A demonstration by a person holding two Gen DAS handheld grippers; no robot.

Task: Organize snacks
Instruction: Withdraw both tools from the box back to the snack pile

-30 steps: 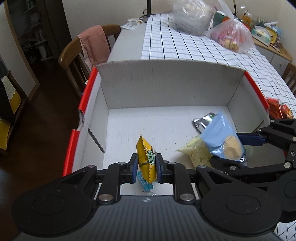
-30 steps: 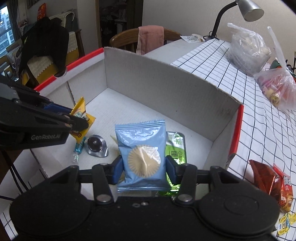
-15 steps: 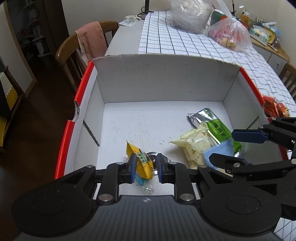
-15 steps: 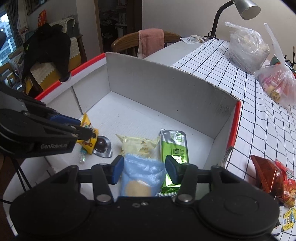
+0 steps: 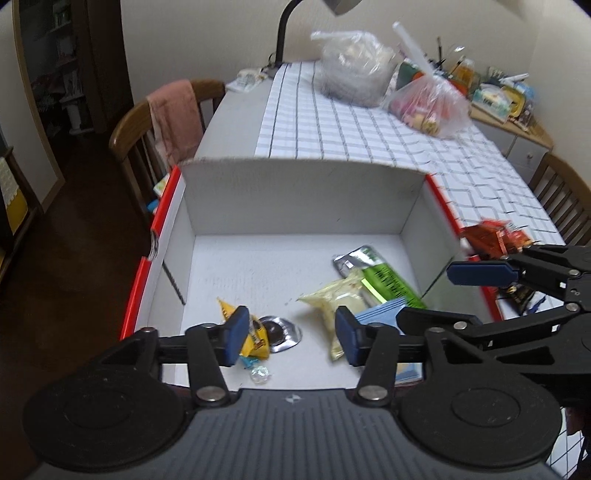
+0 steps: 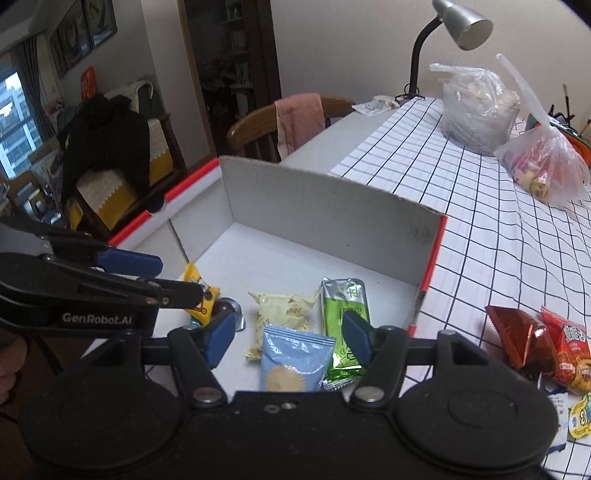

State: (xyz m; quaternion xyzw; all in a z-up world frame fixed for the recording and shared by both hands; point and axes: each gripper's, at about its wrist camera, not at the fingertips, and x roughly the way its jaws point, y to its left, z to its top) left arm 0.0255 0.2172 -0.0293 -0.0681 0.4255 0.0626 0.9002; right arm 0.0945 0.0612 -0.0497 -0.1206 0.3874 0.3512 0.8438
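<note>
A white cardboard box (image 5: 295,195) with red edges holds several snacks: a yellow packet (image 5: 255,334), a silver foil piece (image 5: 282,328), a pale yellow bag (image 5: 338,301), a green bar (image 5: 384,277) and a light blue packet (image 6: 295,356). My left gripper (image 5: 291,336) is open and empty above the box's near edge. My right gripper (image 6: 290,338) is open and empty, just above the blue packet lying on the box floor. The box (image 6: 332,199) also shows in the right wrist view.
Red snack packets (image 6: 543,343) lie on the checked tablecloth (image 6: 480,229) right of the box. Two plastic bags (image 5: 428,99) and a desk lamp (image 6: 458,26) stand at the far end. A chair with a pink towel (image 5: 173,114) stands left of the table.
Both grippers have opened and pulled back and up. The yellow packet and the blue packet have been let go and now lie on the box floor.
</note>
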